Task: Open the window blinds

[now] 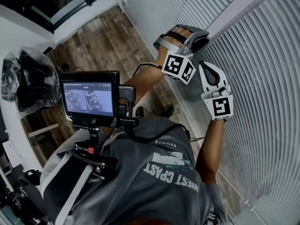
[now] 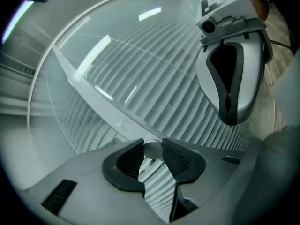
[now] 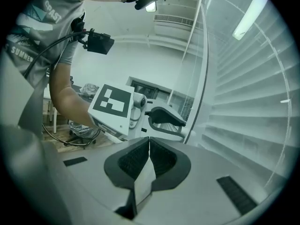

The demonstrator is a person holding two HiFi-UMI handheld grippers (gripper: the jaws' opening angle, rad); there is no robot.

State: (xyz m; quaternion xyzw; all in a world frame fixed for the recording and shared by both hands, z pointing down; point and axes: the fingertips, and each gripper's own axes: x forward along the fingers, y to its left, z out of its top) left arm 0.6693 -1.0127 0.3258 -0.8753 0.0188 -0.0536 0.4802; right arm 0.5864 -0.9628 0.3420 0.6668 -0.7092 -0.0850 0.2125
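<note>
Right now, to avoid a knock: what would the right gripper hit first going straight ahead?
The right gripper would probably meet the left gripper first, though depth is unclear.

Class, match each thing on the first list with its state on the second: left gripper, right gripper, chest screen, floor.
1. left gripper
2. right gripper
3. chest screen
4. floor

A. wooden planks
B. lit
C. fingers together, nothing between
D. fingers shut on the blind wand

Pairs: 1-D, 2-C, 3-B, 4-A
</note>
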